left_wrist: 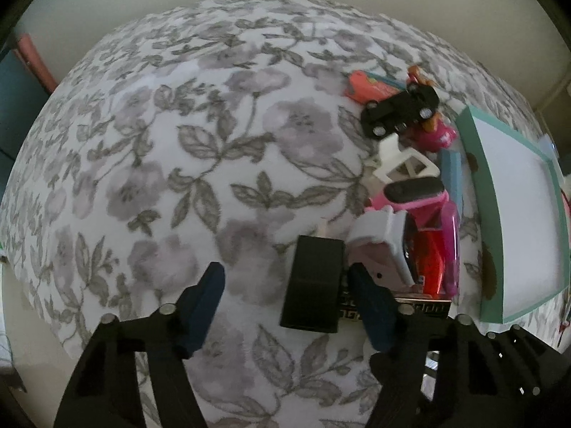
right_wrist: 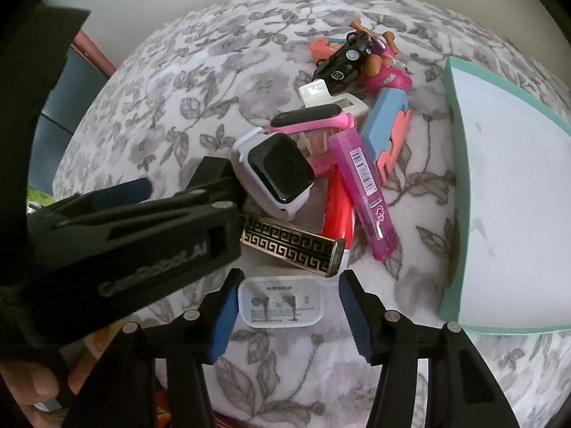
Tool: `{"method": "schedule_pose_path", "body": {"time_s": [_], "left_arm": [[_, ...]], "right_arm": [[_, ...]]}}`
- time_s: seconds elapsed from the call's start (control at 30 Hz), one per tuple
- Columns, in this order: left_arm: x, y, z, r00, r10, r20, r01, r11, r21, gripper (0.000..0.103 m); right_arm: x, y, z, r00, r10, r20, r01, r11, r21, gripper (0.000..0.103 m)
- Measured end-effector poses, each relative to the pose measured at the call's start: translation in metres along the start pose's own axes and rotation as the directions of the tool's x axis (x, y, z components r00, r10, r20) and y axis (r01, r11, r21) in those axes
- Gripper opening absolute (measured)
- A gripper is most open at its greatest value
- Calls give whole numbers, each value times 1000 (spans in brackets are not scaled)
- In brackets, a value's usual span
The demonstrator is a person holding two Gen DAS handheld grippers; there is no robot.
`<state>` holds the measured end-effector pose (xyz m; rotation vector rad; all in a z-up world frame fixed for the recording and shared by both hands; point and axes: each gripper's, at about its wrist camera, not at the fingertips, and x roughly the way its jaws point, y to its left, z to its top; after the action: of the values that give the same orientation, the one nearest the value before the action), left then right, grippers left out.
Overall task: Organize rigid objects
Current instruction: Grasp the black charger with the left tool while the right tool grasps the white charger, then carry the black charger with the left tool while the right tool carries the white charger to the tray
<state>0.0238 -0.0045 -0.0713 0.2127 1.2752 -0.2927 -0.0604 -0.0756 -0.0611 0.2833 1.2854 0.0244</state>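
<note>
Two pairs of tongs poised over a floral-print cloth surface (left_wrist: pixel 150 149), both spread wide and pinching nothing. Left tongs (left_wrist: pixel 285 285) bracketing a matte black plastic block (left_wrist: pixel 312 285), its near finger just beside the block, the far finger well apart. Right tongs (right_wrist: pixel 285 306) straddling a flat white plastic charger with printed label (right_wrist: pixel 281 303), neither finger touching it. Jumbled toward the surface's right edge: white-cased smartwatch with black square screen (right_wrist: pixel 276 174), pink-banded fitness watch (right_wrist: pixel 314 117), translucent magenta plastic case with barcode (right_wrist: pixel 364 192), red glossy tube (right_wrist: pixel 337 210), gold-and-black key-pattern bar (right_wrist: pixel 292 246), black toy car (right_wrist: pixel 344 60), white plastic clip (right_wrist: pixel 332 101). Teal-rimmed white tray (right_wrist: pixel 460 164) lying bare at that right edge, likely the destination.

Step in hand, by the look of it: picking out single items from the pile, grasps lined up but not yet made. Next move likely calling for lowering and squeezing each pair squarely on its item without nudging neighbours, then carrying toward the tray.

Seen only from the right wrist: the charger, the barcode, the left tool's body crossing the pile. Seen clearly only from the left wrist: the full black block between blue-padded fingers.
</note>
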Motion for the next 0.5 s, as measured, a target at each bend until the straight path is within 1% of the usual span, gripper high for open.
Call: {"method": "schedule_pose_path", "body": {"time_s": [0.1,0.17,0.23,0.27,0.4,0.5], "left_arm": [[3,-2,0,1000,-14,-9,14,1000,6,51],[4,0,1,1000,-28,-11,28,1000,3,46],[3,0,1,999,-41,-8,41,999,4,33],[3,0,1,999,-40,-7,40,999,5,31],[-2,5,-7,1000,11,3,-11,1000,1,31],[-3,14,-11,1000,30,-4,-30,999,-12,31]], "right_arm": [[1,4,-1,1000,-21,-3,21,999,-30,58],[3,6,-1,1000,-28,-2,28,999,-39,58],[3,7,-2,999,-33,-1,33,998,-46,59],[3,7,-2,999,-38,-1,38,998,-52,59],[5,8,-3,999,-46,-3,45,997,-64,59],[6,10,-3,999,-46,-13,45,997,-70,60]]}}
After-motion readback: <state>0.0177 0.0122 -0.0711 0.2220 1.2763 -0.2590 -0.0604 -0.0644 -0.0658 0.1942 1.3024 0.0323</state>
